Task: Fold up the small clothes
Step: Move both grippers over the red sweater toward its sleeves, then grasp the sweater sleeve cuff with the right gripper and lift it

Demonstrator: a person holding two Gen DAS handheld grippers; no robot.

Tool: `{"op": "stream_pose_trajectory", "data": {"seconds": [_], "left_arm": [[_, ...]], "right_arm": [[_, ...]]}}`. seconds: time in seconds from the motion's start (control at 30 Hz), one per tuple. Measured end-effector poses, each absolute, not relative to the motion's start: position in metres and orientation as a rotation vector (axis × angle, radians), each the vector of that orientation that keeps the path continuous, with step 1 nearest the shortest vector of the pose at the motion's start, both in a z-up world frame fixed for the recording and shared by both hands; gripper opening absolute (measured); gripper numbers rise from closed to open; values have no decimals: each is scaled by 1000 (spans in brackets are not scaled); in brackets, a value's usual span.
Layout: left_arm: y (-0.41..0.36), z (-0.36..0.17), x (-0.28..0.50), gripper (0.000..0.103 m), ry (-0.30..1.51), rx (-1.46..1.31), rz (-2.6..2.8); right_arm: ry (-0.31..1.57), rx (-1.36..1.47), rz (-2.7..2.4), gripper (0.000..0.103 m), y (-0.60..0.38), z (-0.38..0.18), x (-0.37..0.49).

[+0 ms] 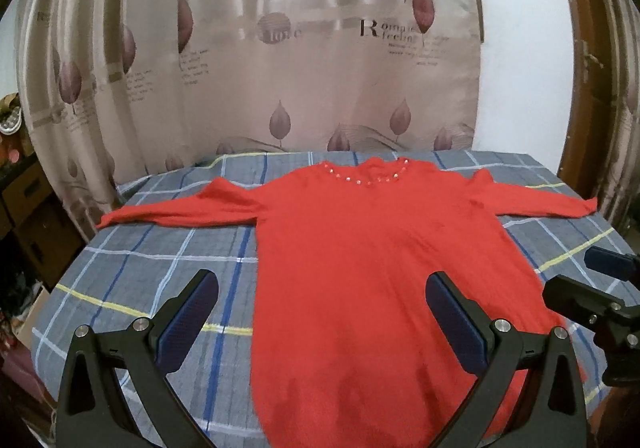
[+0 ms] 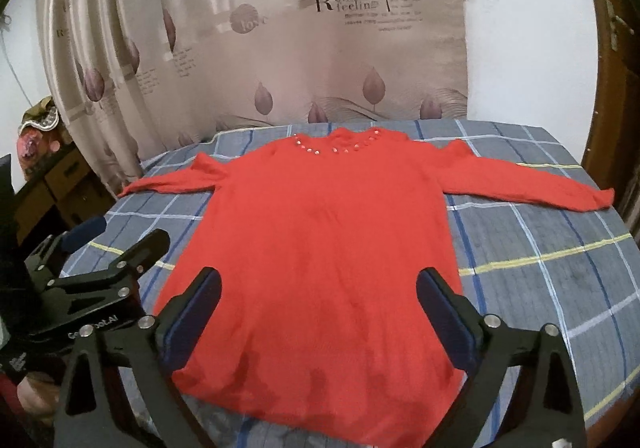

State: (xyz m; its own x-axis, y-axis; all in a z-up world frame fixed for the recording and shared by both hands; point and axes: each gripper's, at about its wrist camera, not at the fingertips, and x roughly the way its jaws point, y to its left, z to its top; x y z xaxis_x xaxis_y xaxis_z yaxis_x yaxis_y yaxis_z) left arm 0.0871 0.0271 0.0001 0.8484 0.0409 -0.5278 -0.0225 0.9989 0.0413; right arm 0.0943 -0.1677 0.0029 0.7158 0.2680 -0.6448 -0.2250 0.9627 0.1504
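A red long-sleeved sweater (image 1: 360,248) (image 2: 320,228) lies flat on the bed, front up. Its beaded neckline (image 1: 366,174) is at the far side and both sleeves are spread out sideways. My left gripper (image 1: 322,282) hovers open over the lower left part of the body, with nothing between its blue pads. My right gripper (image 2: 319,276) hovers open over the lower middle of the body and is also empty. Each gripper shows in the other's view: the right gripper (image 1: 576,276) at the far right, the left gripper (image 2: 124,234) at the left.
A grey plaid sheet (image 1: 160,268) (image 2: 540,268) covers the bed under the sweater. A beige leaf-print curtain (image 1: 280,68) hangs close behind the bed. A brown wooden frame (image 1: 580,88) stands at the right, and cardboard boxes (image 1: 28,200) are stacked at the left.
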Motion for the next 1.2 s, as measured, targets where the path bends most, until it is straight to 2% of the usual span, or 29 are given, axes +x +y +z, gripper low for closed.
{"op": "stream_pose_trajectory", "data": {"seconds": [0.13,0.83,1.0,1.13,1.2], "left_arm": [[25,-8,117,103,593,31,38],[29,-60,238,103,692,-13,75],[33,-75,246,103,716,-18,64],[35,-84,250,103,764,-46,34],[38,-85,249,103,763,-62,41]], "right_arm": [[760,87,279,91,-169,-8,121],[853,93,197,91,-197,-54,221],[858,202,147,91,-246,-65,237],[860,381,52,91,-326,-77,249],[852,489,-10,87,-373,-82,253]]}}
